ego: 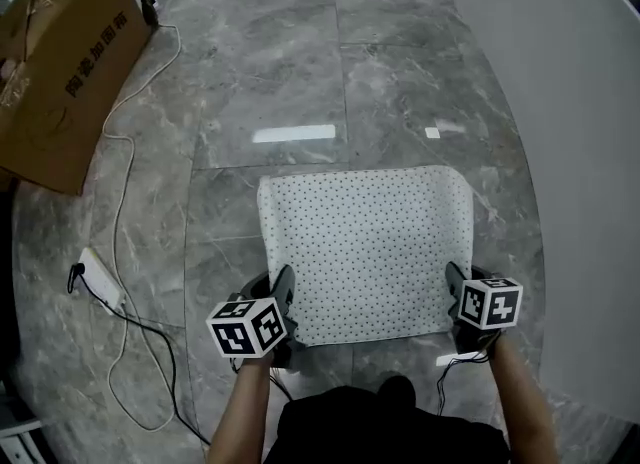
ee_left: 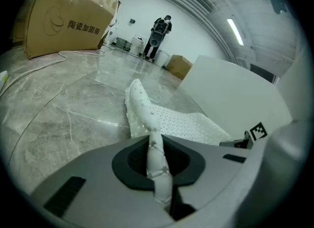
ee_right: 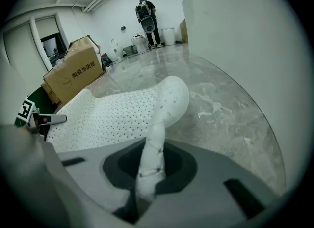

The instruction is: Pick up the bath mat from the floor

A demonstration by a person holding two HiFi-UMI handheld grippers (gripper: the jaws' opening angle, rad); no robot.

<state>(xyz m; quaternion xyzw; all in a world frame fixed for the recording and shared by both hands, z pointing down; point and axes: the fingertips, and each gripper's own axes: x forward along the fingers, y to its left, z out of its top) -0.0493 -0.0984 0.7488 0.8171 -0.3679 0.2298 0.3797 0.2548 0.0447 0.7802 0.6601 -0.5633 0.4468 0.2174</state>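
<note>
A white bath mat (ego: 365, 252) with small dark dots lies on the grey marble floor in front of me. My left gripper (ego: 283, 297) is shut on its near left edge; in the left gripper view the pinched edge (ee_left: 157, 163) runs up between the jaws. My right gripper (ego: 458, 290) is shut on the near right edge, and the right gripper view shows the folded mat (ee_right: 152, 158) squeezed between its jaws, with the edge curling upward beyond them.
A large cardboard box (ego: 65, 72) stands at the far left. A white power strip (ego: 103, 280) and its cables trail over the floor at left. A white curved wall (ego: 580, 152) borders the right side. A person (ee_right: 146, 18) stands far off across the room.
</note>
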